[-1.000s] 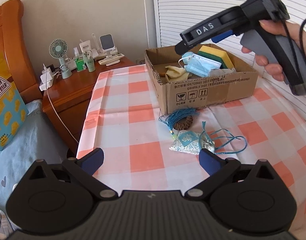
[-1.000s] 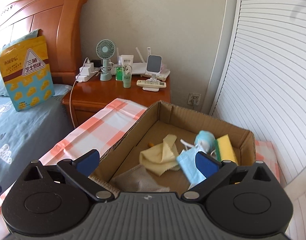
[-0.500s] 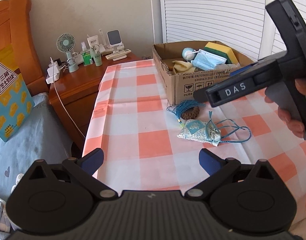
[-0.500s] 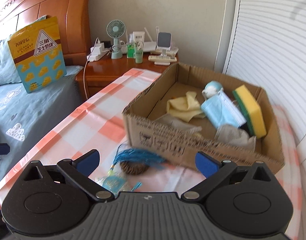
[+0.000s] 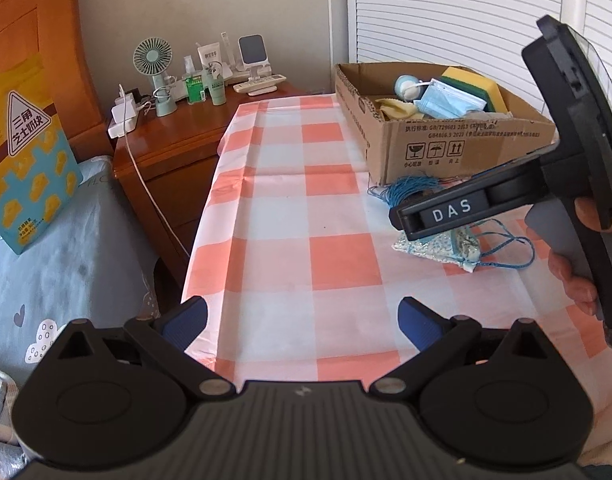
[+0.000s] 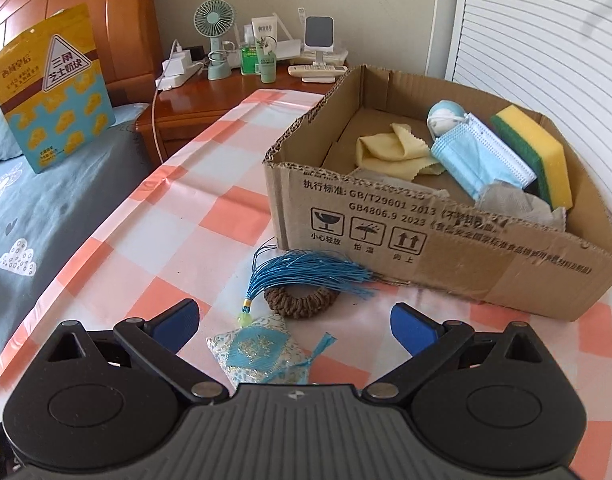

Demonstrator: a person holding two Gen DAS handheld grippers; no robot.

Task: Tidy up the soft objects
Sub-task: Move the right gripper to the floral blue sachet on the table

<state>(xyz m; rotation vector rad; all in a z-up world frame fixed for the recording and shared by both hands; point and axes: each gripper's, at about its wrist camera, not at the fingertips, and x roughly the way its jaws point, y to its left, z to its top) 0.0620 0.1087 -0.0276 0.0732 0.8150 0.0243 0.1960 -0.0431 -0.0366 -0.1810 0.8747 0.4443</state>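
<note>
A cardboard box [image 6: 446, 248] on the checked tablecloth holds a yellow cloth [image 6: 390, 154], a blue face mask [image 6: 478, 160], a yellow-green sponge [image 6: 538, 152] and a grey cloth [image 6: 518, 204]. In front of the box lie a blue tassel [image 6: 306, 272] on a brown braided ring [image 6: 302, 302] and a blue embroidered sachet [image 6: 262, 352]. My right gripper [image 6: 294, 320] is open and empty, hovering just above the sachet. My left gripper [image 5: 302, 320] is open and empty over the table's near left part, and its view shows the sachet [image 5: 438, 246] under the right gripper [image 5: 404, 222].
A wooden nightstand [image 5: 174, 136] behind the table carries a small fan [image 5: 154, 64], bottles and a power strip with a white cable. A bed with a blue sheet [image 5: 66, 232] and a yellow-blue bag [image 5: 22, 152] flanks the table's left edge. White louvred doors [image 5: 426, 8] stand behind the box.
My right gripper has drawn back from over the box and come down toward the sachet and tassel. The face mask now lies in the box. The left gripper has backed off slightly.
</note>
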